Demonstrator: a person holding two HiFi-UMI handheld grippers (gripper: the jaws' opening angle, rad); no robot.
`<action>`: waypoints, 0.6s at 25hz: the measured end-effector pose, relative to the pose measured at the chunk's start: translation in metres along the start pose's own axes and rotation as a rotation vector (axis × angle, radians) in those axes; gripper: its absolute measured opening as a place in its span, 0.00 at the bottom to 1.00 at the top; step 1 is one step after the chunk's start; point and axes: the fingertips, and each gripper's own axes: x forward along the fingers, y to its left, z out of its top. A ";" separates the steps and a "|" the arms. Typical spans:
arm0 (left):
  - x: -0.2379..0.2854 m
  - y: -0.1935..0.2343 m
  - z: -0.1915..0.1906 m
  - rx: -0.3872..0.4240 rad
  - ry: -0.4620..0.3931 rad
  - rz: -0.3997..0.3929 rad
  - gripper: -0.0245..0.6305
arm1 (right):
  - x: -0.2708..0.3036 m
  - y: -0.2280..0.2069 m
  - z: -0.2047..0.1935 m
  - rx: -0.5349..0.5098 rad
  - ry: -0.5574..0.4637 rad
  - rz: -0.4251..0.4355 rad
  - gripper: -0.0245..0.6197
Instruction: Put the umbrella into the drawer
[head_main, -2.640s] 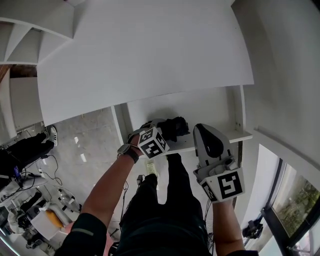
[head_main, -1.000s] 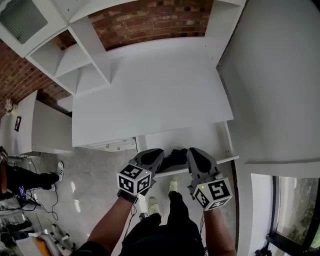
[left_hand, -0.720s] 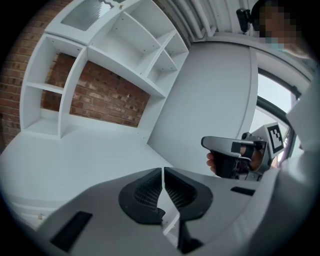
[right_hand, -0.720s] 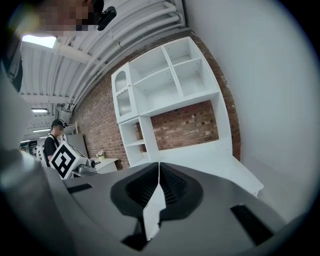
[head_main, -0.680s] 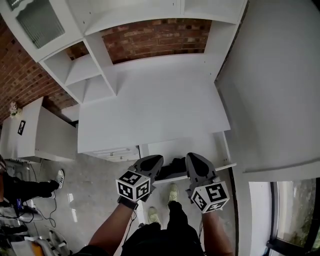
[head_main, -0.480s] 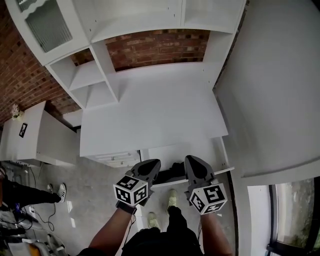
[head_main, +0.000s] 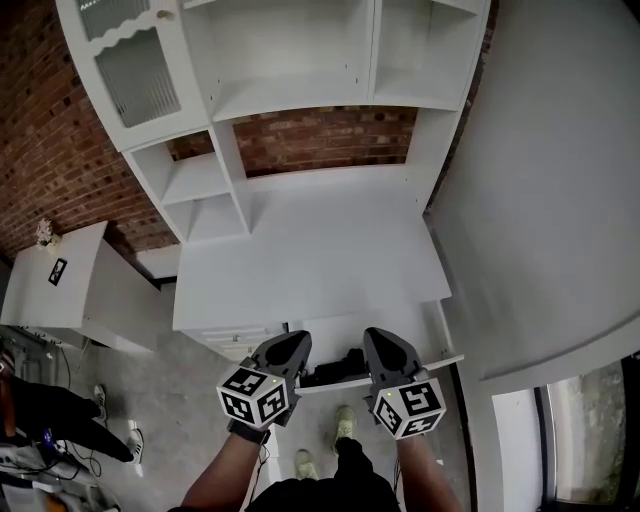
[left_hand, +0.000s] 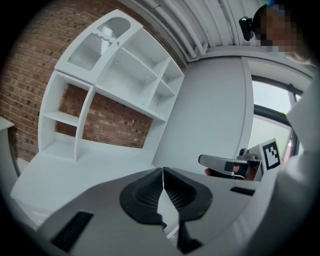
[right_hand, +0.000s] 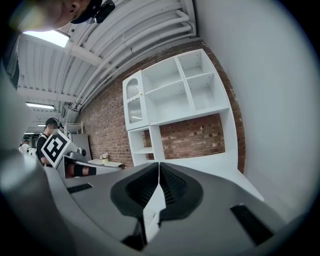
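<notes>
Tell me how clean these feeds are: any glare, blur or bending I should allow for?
Head view: sharp and evenly lit, but the lens bows the shelves and desk; the umbrella in the drawer is a dark, detail-poor patch. Left gripper view: black round border, window washed out pale. Right gripper view: same border, ceiling light glaring at upper left, shelves curved.

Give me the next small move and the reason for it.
Probably lower one gripper to the drawer's front and push it shut. The umbrella already lies inside, yet the drawer stands open under the desk. The left gripper and right gripper are both shut and empty, up at desk height.
</notes>
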 end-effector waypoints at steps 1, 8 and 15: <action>-0.005 -0.001 0.004 0.004 -0.009 0.005 0.05 | -0.002 0.003 0.004 -0.005 -0.004 -0.002 0.05; -0.043 -0.010 0.033 0.056 -0.084 0.040 0.05 | -0.014 0.024 0.028 -0.045 -0.045 0.003 0.05; -0.078 -0.017 0.065 0.077 -0.155 0.062 0.05 | -0.028 0.041 0.051 -0.070 -0.083 0.001 0.05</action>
